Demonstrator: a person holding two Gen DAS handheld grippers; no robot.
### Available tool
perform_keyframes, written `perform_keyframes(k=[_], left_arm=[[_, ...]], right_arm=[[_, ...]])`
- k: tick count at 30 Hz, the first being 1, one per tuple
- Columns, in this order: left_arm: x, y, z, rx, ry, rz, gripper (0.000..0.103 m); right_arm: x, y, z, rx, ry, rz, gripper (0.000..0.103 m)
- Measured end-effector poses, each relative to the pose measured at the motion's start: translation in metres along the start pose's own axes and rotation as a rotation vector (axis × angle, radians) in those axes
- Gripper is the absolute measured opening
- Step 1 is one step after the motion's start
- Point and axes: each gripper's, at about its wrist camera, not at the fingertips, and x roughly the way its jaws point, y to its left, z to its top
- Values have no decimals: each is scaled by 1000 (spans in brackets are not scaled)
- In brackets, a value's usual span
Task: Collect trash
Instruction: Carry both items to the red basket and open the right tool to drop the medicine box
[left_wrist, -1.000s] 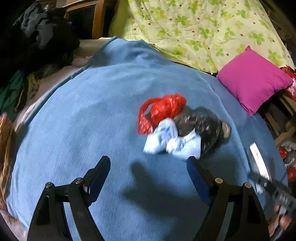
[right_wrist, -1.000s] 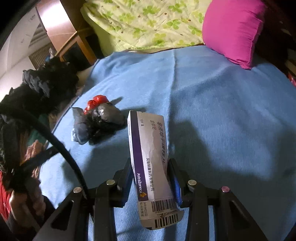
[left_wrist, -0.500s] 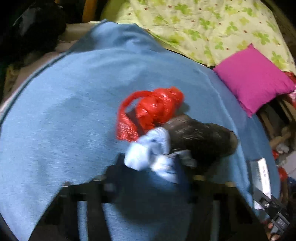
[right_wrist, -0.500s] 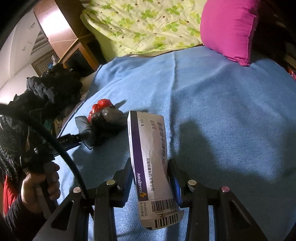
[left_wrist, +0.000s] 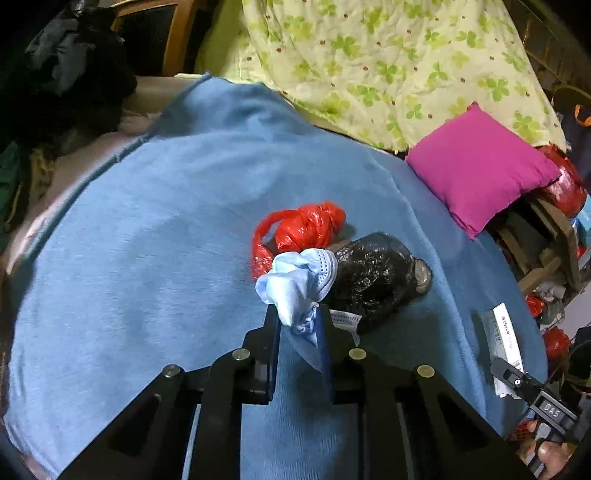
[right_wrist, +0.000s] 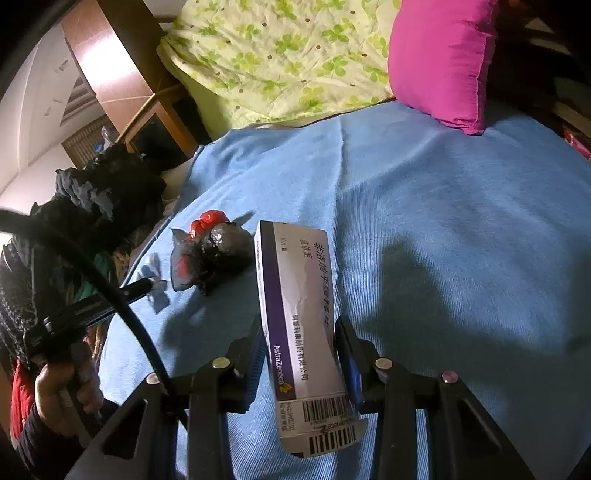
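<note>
- A blue blanket (left_wrist: 147, 258) covered the bed and served as the landmark for everything else.
- A green-flowered quilt (left_wrist: 369, 55) lay bunched along the blanket's far edge.
- A magenta pillow (left_wrist: 476, 173) sat at the blanket's far right corner, just in front of the quilt.
- A heap of dark clothes (right_wrist: 107, 199) was piled off the blanket's left edge.
- A crumpled black plastic bag (left_wrist: 373, 277) lay near the middle of the blanket, touching a knotted red plastic bag (left_wrist: 306, 229) on its far side.
- The right gripper (right_wrist: 301, 332) hung over the blanket's near part, its jaws closed narrowly on a white-and-purple medicine box (right_wrist: 299, 314) that stood nearly upright between them.
- The left gripper (left_wrist: 297, 325) pointed down toward the blanket's centre; its jaws had just been closing and were pinched tight on a crumpled light-blue face mask (left_wrist: 295, 288), just in front of the black bag.
- A person's hand (right_wrist: 66, 391) held the left gripper's handle beside the blanket's near left edge.
</note>
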Motion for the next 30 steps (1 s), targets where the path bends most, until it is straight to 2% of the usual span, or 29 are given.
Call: perform_keyframes(k=[7, 11, 16, 22, 30], left_arm=[[-42, 13, -6, -10, -75, 38, 20], [-58, 20, -14, -16, -84, 62, 20], [-68, 19, -27, -33, -82, 56, 20], [-70, -2, -42, -5, -63, 27, 20], [-77, -52, -49, 79, -62, -39, 20]], right_arm=[[-25, 4, -14, 9, -29, -5, 40], [-48, 2, -22, 23, -59, -18, 40], [-81, -5, -29, 45, -102, -44, 40], [-117, -16, -31, 72, -159, -75, 40], [-154, -28, -33, 98, -223, -112, 40]])
